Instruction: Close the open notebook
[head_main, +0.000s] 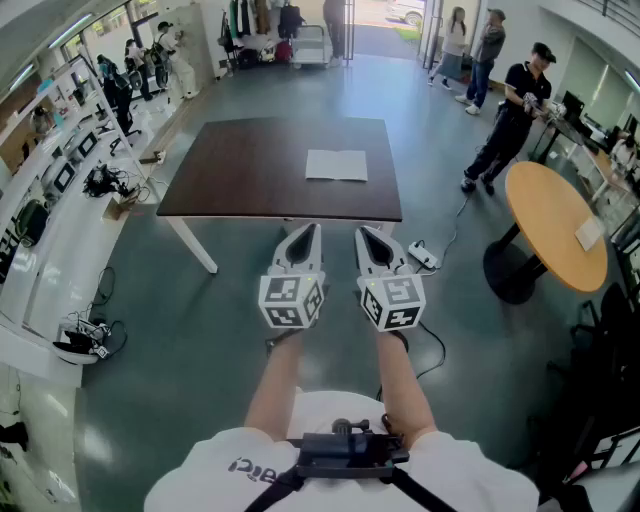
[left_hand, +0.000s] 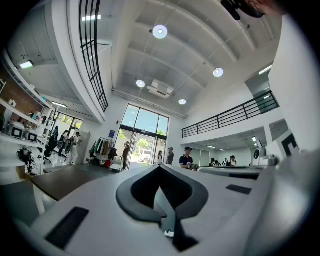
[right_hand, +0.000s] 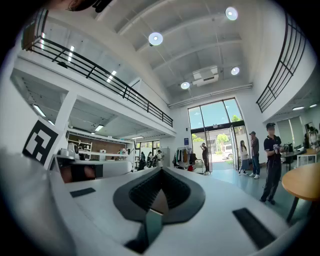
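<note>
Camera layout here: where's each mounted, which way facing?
Head view: on the person's head, looking steeply down at dark table and open notebook; forearms, left tongs, right tongs show.
Left gripper view: on left tongs, level toward the glass entrance; own shut jaws show.
Right gripper view: on right tongs, level, same way; own shut jaws show.
Shared: both gripper views see that entrance.

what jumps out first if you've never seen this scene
The white open notebook lying flat on the dark table, straight ahead, catches the eye first. Nearer, the left claw and right claw hang side by side, both shut and empty, short of the table's edge. A round orange table stands at right.
</note>
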